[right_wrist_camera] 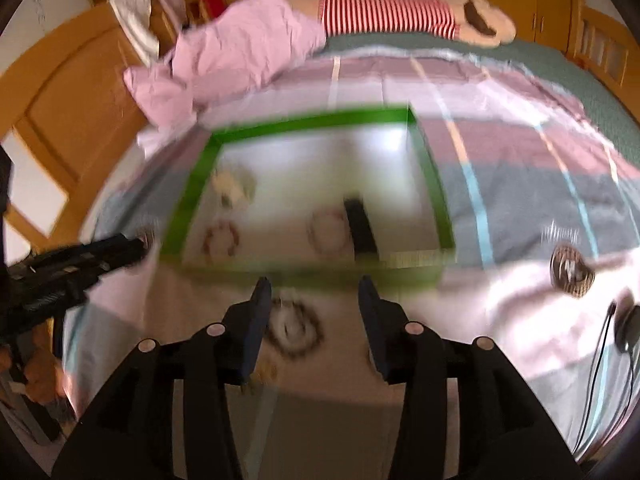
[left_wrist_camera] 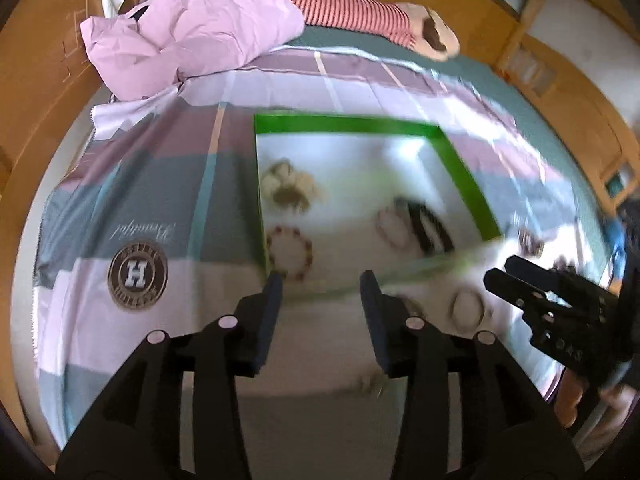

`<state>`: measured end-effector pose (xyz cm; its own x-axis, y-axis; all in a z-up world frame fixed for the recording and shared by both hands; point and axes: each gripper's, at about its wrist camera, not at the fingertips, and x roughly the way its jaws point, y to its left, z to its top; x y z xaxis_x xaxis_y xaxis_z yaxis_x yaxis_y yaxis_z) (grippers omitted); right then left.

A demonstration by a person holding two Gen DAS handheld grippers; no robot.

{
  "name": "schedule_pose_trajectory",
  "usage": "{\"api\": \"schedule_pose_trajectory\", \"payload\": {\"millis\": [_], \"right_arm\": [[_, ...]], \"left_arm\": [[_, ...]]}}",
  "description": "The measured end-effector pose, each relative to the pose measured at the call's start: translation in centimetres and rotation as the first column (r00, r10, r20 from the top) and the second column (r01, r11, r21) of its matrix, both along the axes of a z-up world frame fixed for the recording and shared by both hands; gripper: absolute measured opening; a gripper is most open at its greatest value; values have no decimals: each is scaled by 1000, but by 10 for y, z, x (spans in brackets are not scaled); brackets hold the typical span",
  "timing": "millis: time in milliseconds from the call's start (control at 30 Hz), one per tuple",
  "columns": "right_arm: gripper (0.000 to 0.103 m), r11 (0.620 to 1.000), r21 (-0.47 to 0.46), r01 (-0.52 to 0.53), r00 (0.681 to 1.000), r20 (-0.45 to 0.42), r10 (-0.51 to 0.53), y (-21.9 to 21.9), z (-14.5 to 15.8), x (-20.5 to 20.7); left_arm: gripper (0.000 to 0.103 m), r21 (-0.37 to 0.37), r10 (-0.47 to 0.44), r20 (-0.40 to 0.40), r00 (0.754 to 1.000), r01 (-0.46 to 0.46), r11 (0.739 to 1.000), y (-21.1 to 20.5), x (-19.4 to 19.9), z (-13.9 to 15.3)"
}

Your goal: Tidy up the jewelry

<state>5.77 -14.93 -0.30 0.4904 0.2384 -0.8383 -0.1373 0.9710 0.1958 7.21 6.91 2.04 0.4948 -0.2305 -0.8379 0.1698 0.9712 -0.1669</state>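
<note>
A green-rimmed white tray lies on the patchwork bedspread, blurred in both views. In it are a pale bead cluster, a red bead bracelet, a pale ring bracelet and a black box. My left gripper hangs open over the tray's near rim, nothing between its fingers. My right gripper is open too. A dark bead bracelet lies on the bedspread just below it, beside its left finger.
A pink quilt and a striped plush toy lie at the far side of the bed. Wooden cabinets ring the room. A round H badge is printed on the cover. A black cable and disc sit at the right.
</note>
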Motion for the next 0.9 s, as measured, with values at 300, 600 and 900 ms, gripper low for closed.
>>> {"api": "schedule_pose_trajectory", "payload": {"millis": [300, 600, 900], "right_arm": [[25, 988, -153, -35, 988, -155, 11, 35, -84, 10], [9, 973, -186, -133, 968, -236, 87, 28, -94, -29], [26, 993, -120, -1, 982, -189, -22, -18, -73, -38]], "left_arm": [[43, 154, 38, -188, 981, -9, 988, -17, -20, -79], [46, 158, 27, -205, 978, 6, 987, -21, -21, -85], [51, 143, -35, -200, 979, 65, 988, -44, -31, -89]]}}
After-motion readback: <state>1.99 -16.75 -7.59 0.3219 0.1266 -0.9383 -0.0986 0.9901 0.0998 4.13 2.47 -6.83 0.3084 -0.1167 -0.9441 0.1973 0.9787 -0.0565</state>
